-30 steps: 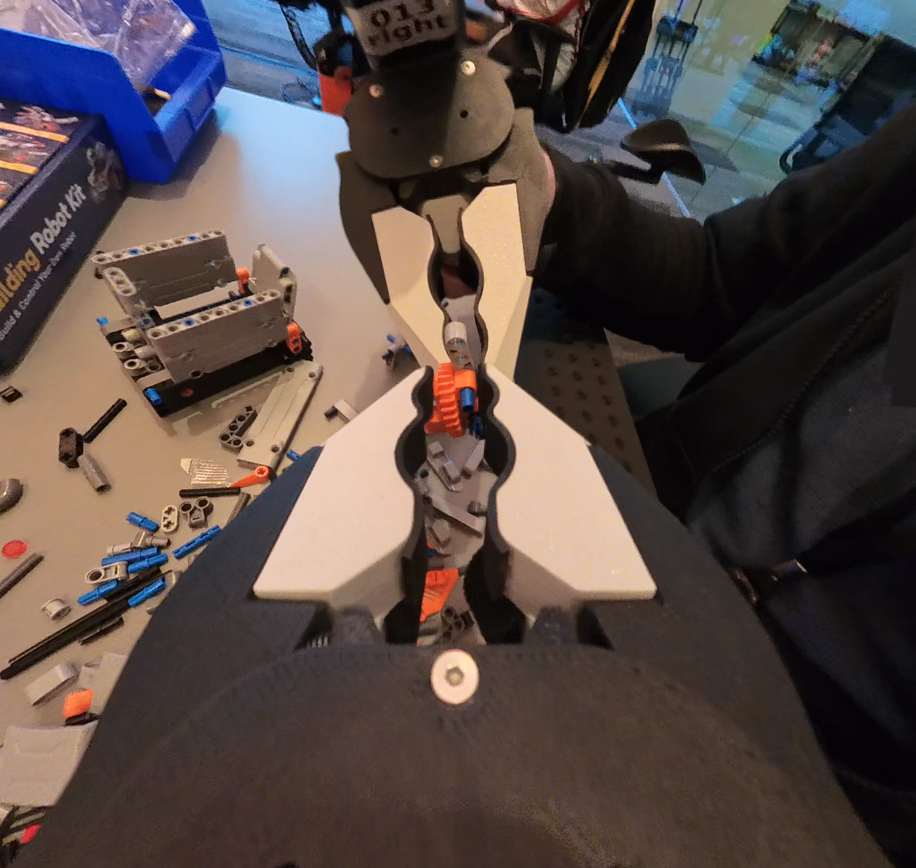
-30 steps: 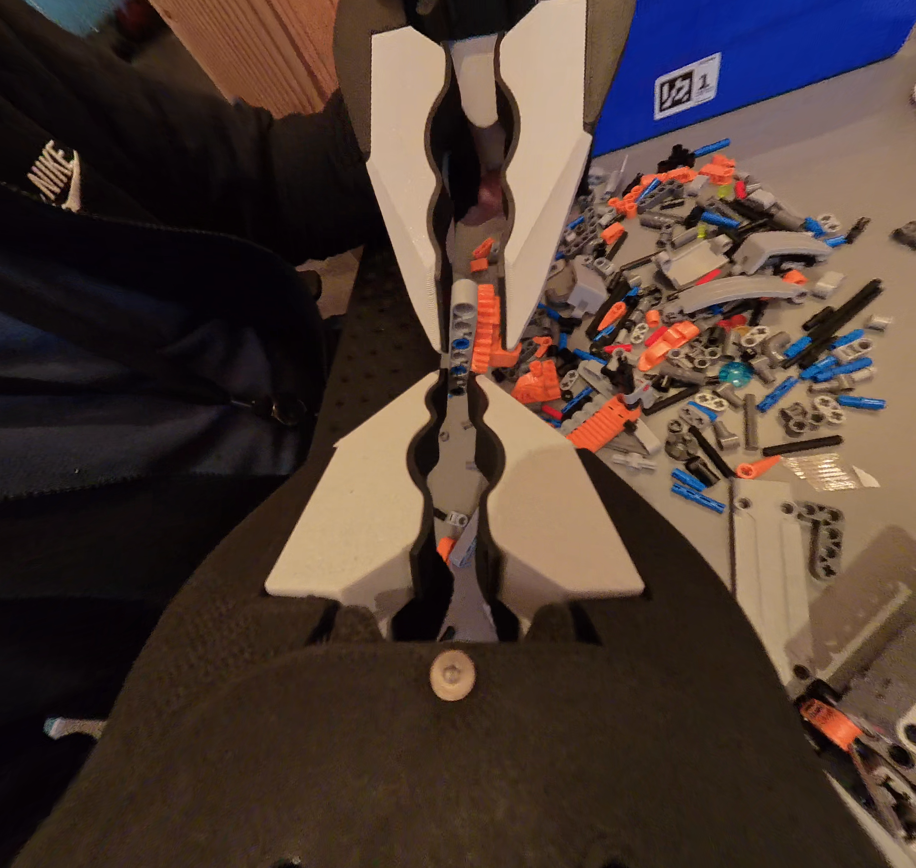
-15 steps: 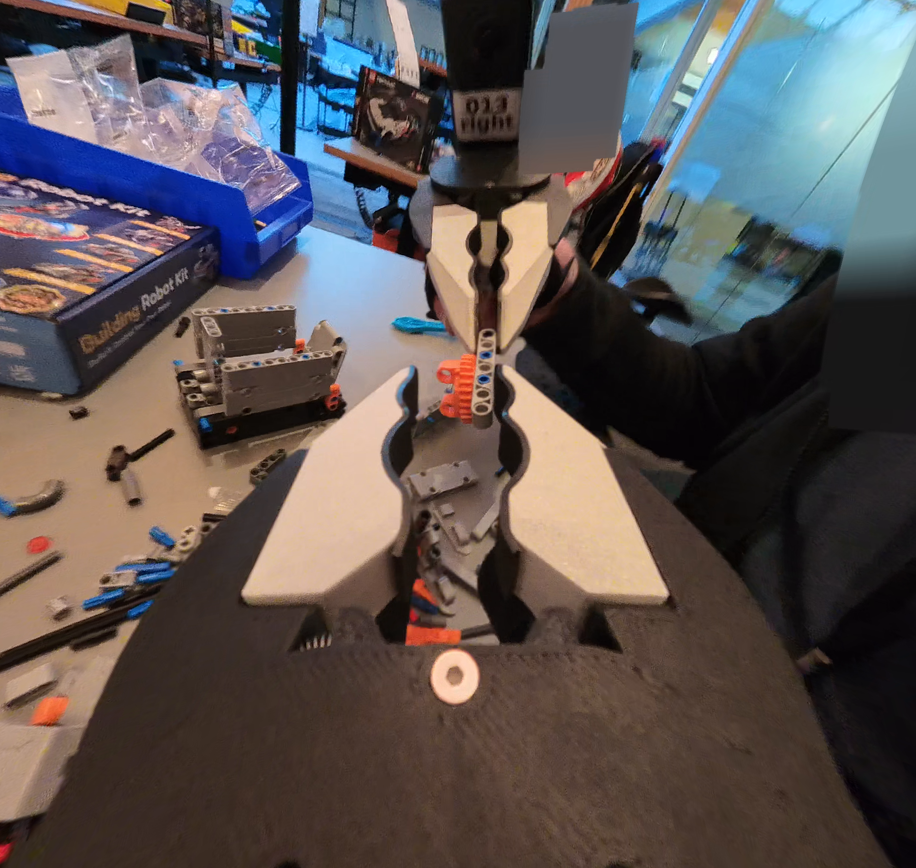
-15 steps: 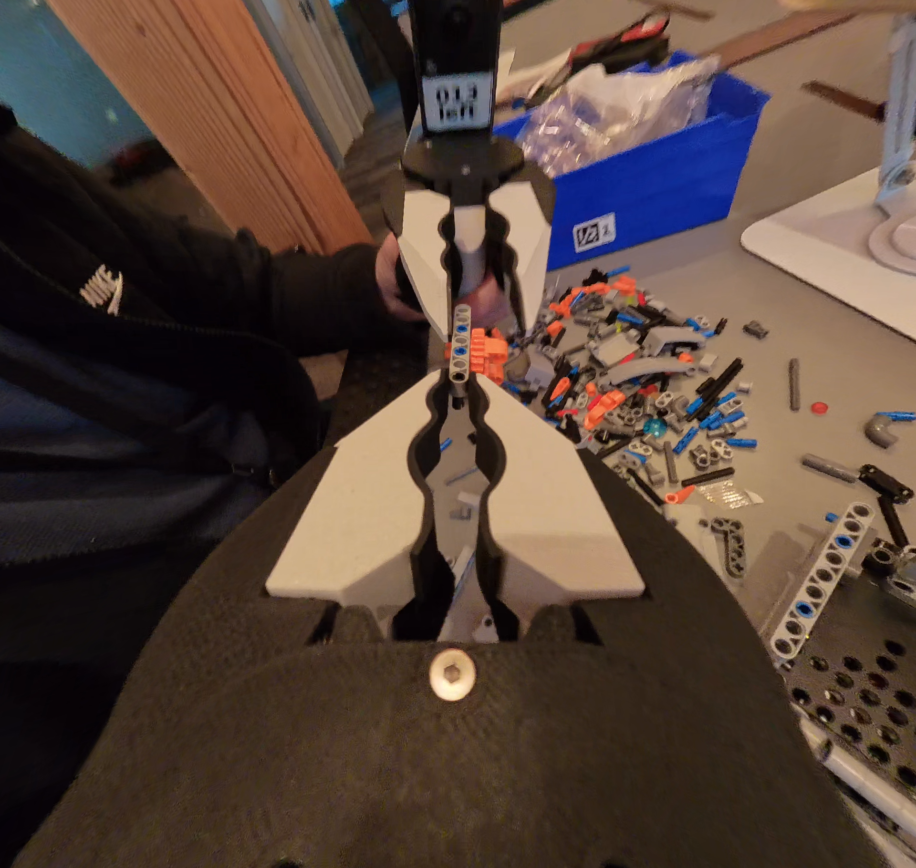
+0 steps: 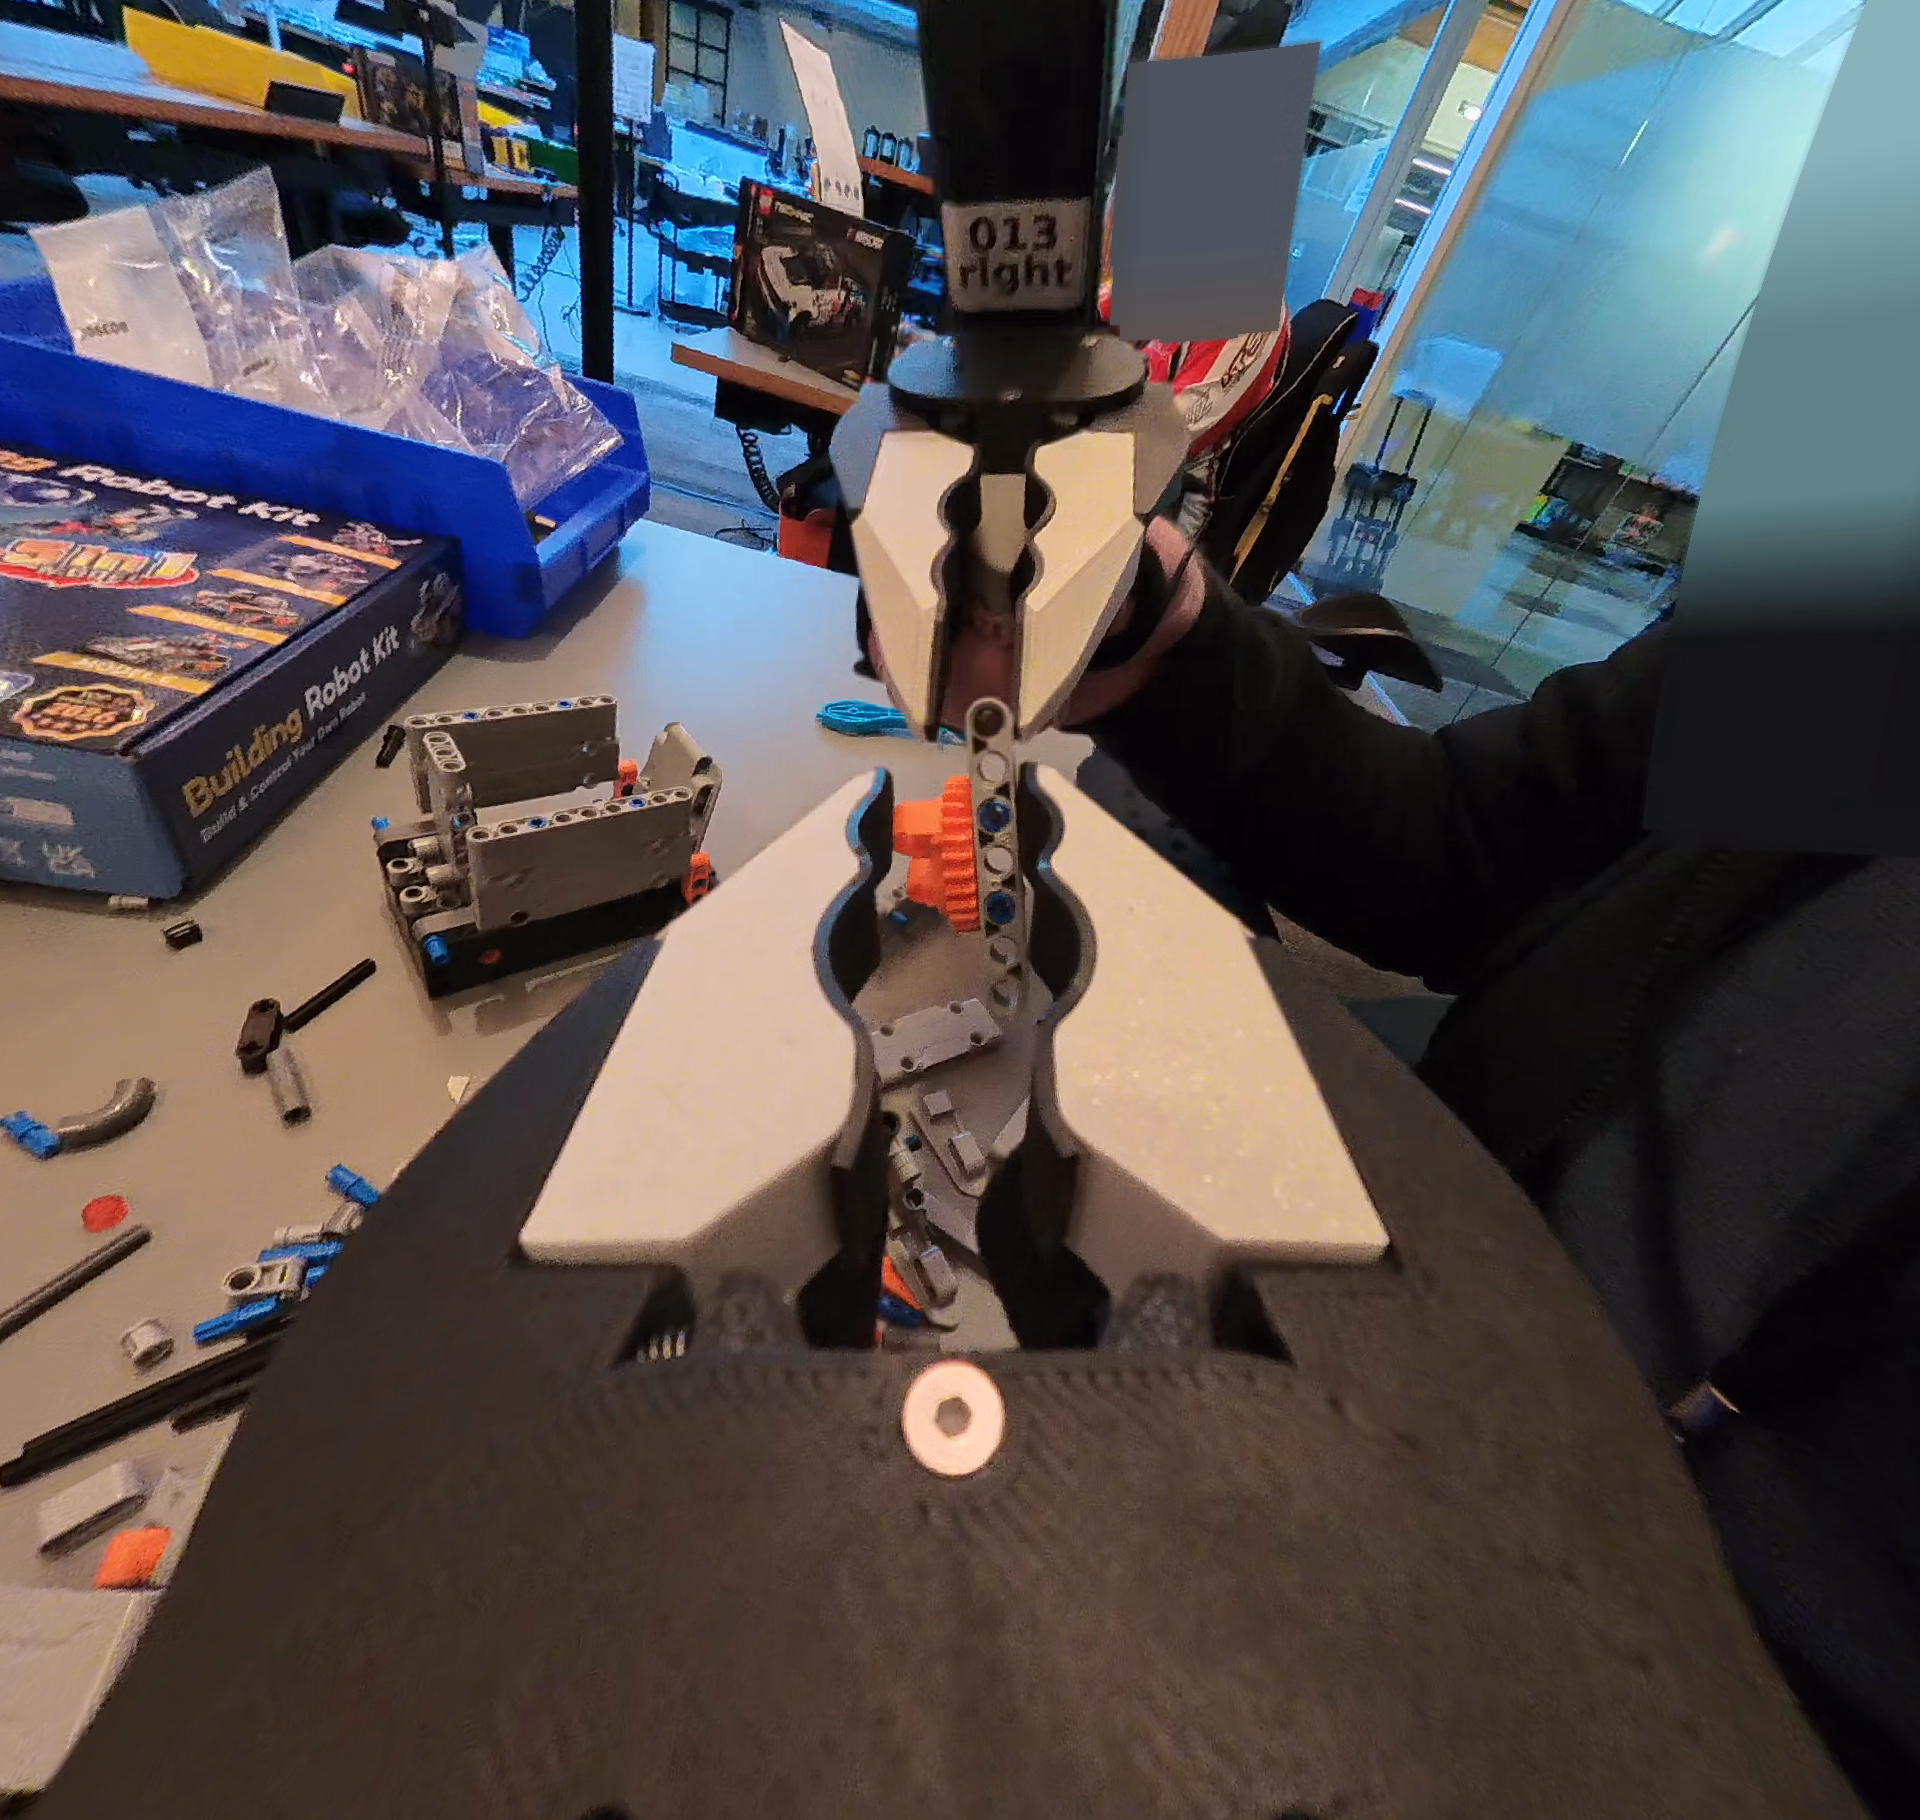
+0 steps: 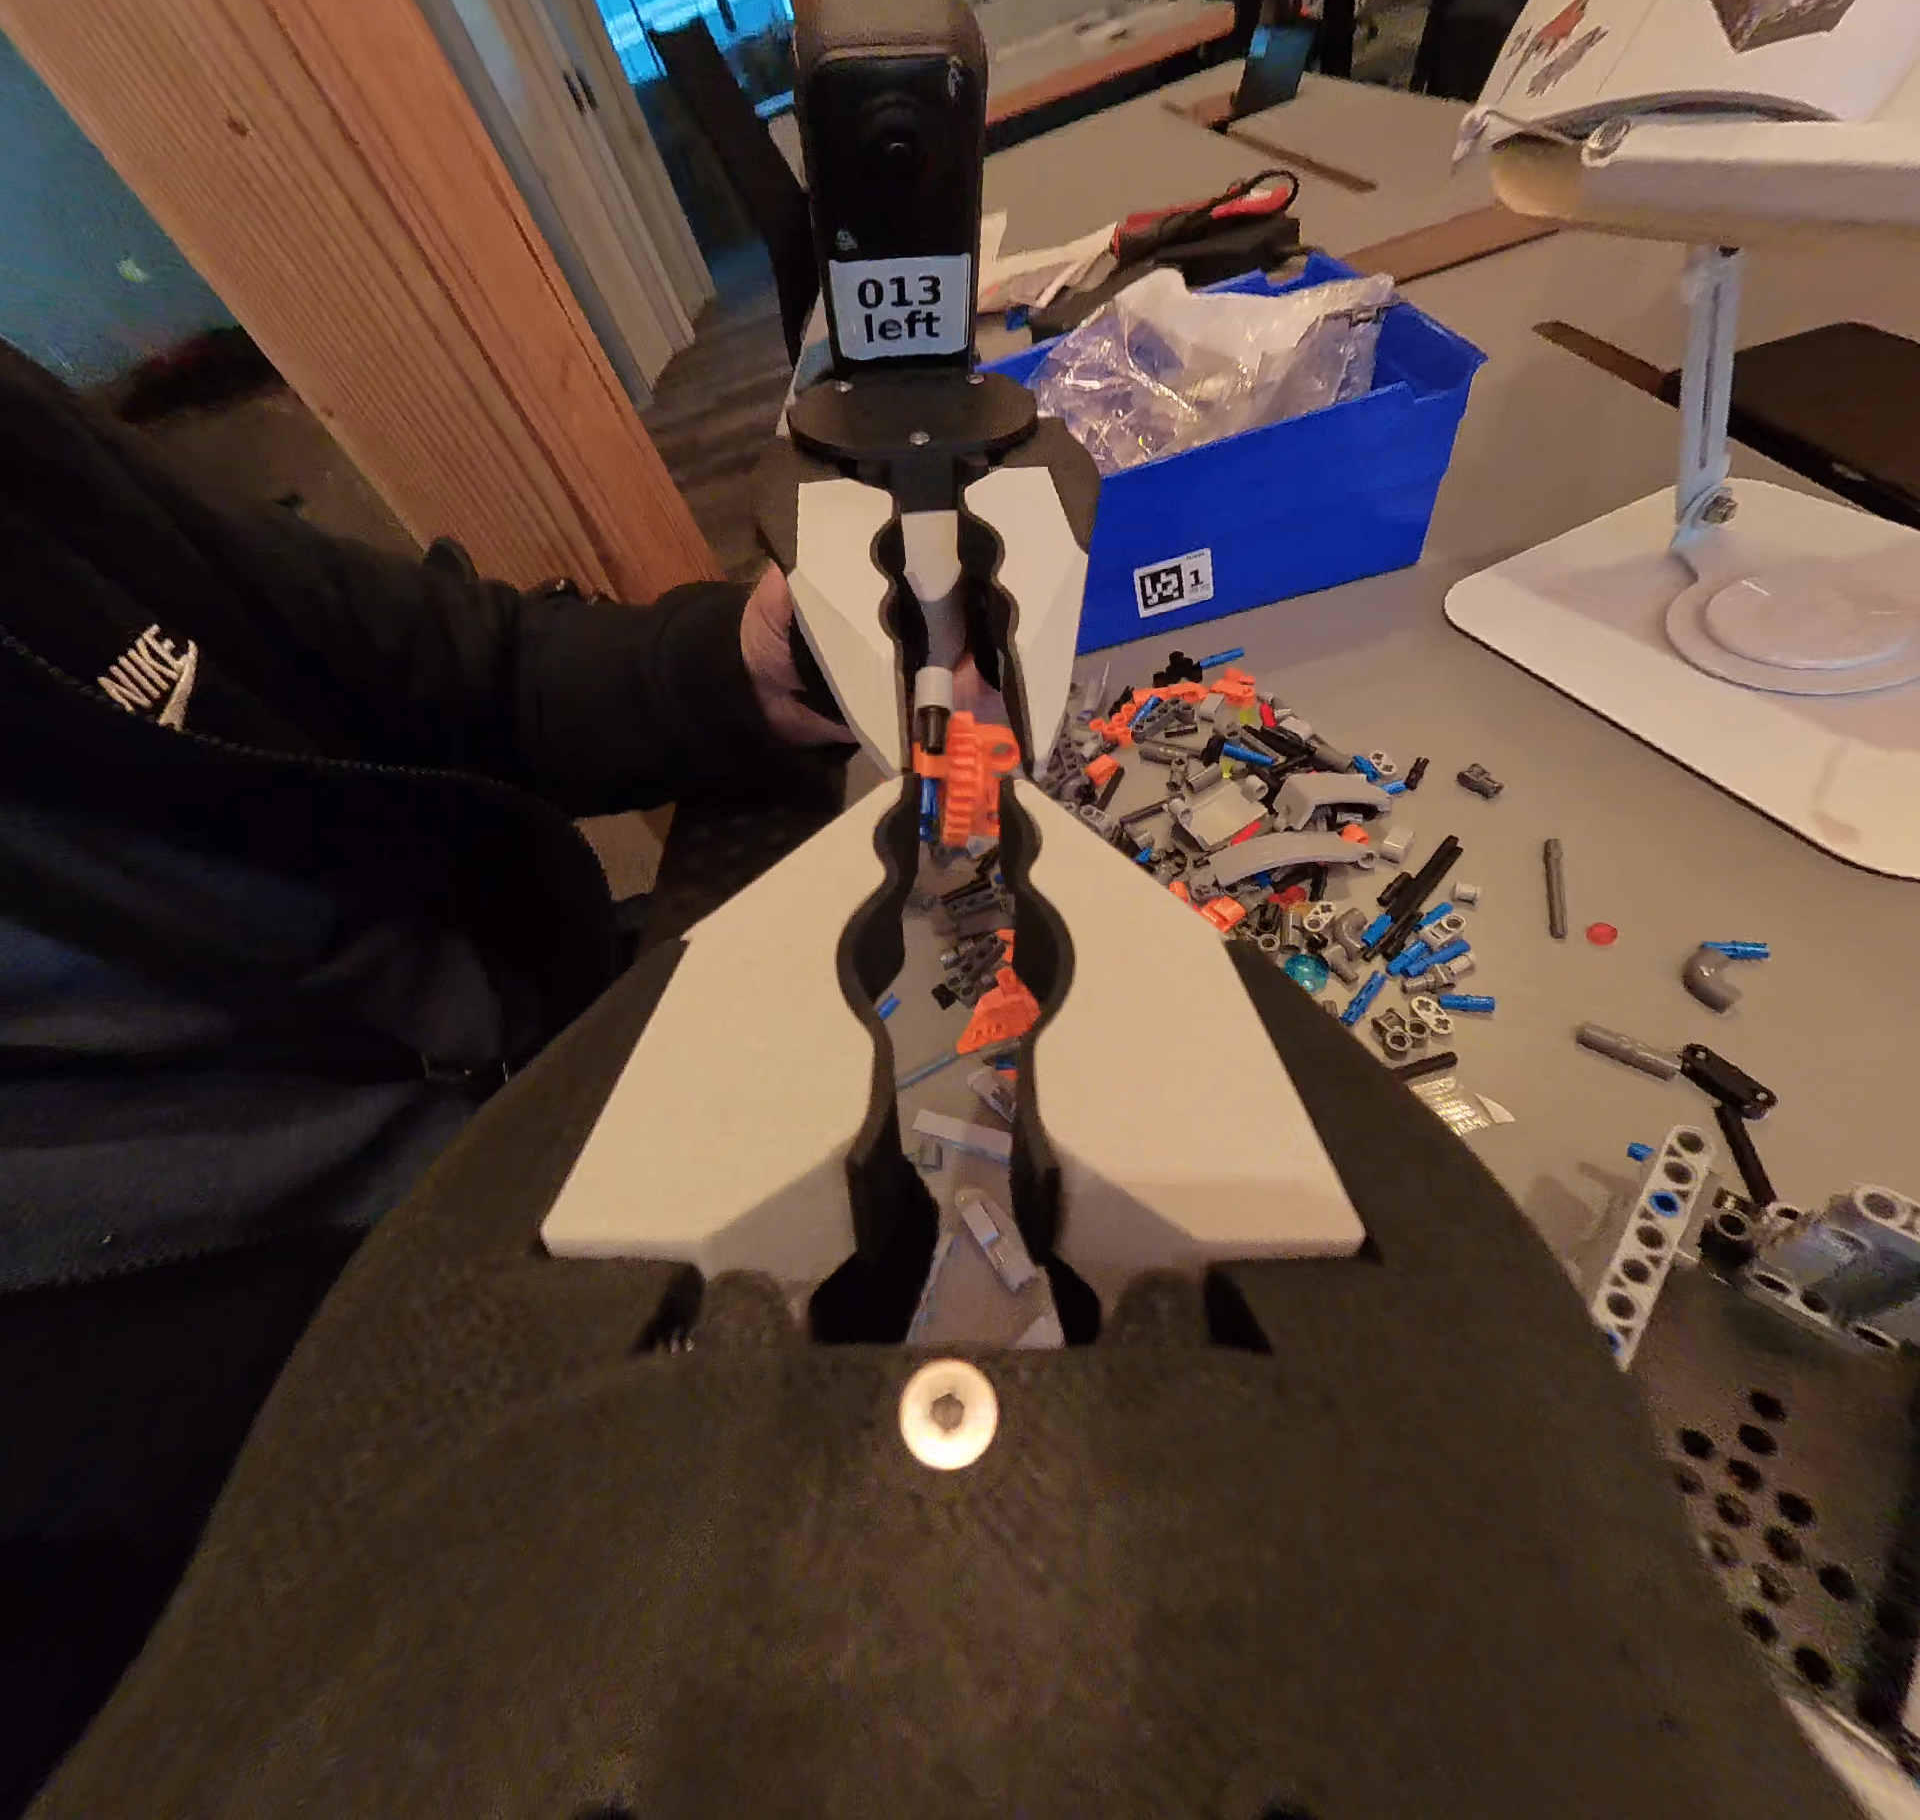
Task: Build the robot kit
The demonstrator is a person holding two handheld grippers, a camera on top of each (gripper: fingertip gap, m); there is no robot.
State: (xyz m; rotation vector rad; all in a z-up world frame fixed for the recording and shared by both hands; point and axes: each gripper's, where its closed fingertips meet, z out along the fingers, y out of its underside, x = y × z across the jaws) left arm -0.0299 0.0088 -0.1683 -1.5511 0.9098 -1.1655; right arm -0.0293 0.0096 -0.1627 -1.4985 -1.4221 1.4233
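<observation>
A small assembly, a grey holed beam with an orange gear and blue pins, hangs in the air between both grippers. My left gripper is shut on it at the gear, and the beam runs down between its fingers. My right gripper faces it from above and is shut on the beam's upper end. In the right wrist view my right gripper meets the left gripper tip to tip around the orange gear. A hand in a black sleeve holds each gripper.
On the grey table stand a blue bin with plastic bags, a blue kit box and a grey part-built frame. A pile of loose parts, a white book stand and a perforated black board lie to the right. Only a small space, under 4 cm, lies between the two pairs of fingers.
Both grippers rose and tilted up from looking down at the table to nearly level, still shut on the assembly. The beam now reaches deeper between the left fingers.
</observation>
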